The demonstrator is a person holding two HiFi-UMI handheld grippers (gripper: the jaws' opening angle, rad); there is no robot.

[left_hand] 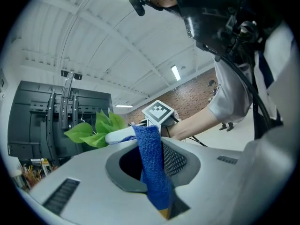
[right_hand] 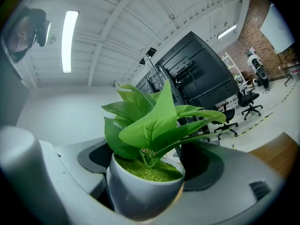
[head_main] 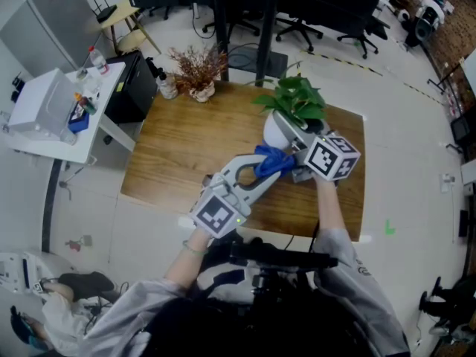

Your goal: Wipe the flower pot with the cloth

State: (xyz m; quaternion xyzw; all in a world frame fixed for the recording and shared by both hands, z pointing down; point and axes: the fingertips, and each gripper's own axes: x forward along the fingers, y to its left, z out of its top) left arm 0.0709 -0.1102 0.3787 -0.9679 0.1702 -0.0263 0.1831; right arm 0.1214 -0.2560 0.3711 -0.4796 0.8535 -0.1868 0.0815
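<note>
Blue cloth (head_main: 271, 161) against flower pot (head_main: 277, 131)

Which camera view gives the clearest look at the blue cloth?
The left gripper view: the cloth stands close up, clamped in the left tongs. The head view shows it small, bunched by the flower pot. The right gripper view shows only the pot, no cloth.

head view: the flower pot (head_main: 277, 131) is half hidden behind the cloth (head_main: 272, 160) and the right gripper (head_main: 297, 166). items on the white side counter (head_main: 109, 86) at ten o'clock are too small to tell.
</note>
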